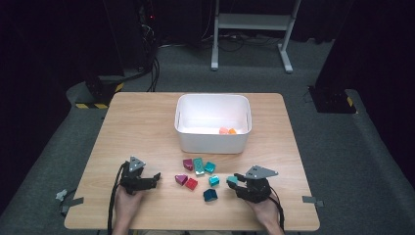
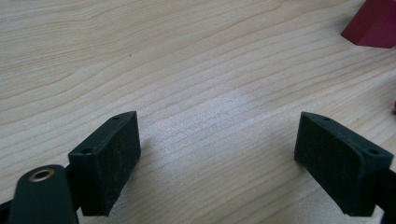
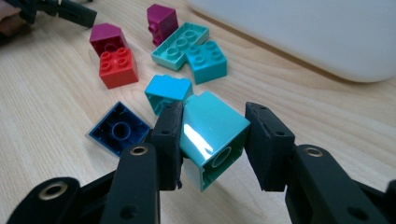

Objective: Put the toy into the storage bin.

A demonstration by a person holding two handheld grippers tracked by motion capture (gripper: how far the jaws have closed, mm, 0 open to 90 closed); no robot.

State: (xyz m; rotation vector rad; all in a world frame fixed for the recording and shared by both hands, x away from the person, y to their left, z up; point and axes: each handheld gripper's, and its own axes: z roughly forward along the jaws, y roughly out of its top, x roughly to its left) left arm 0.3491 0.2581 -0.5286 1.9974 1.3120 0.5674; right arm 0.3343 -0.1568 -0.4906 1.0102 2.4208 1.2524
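Right gripper (image 3: 212, 140) gripping teal block (image 3: 212, 133), table-edge near

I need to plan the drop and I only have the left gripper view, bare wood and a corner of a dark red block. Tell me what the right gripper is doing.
Observer: The right gripper is shut on a teal block, pads pressing its two sides.
Operator: Report where a block could go.
Observer: A white bin stands just beyond the loose blocks, at the middle of the table.
Operator: Say what is in the bin.
Observer: Two small pieces, a pink one and an orange one, lie against its near wall.
Operator: Name what lies nearest the held block.
Observer: A dark blue block, hollow side up, lies beside it.
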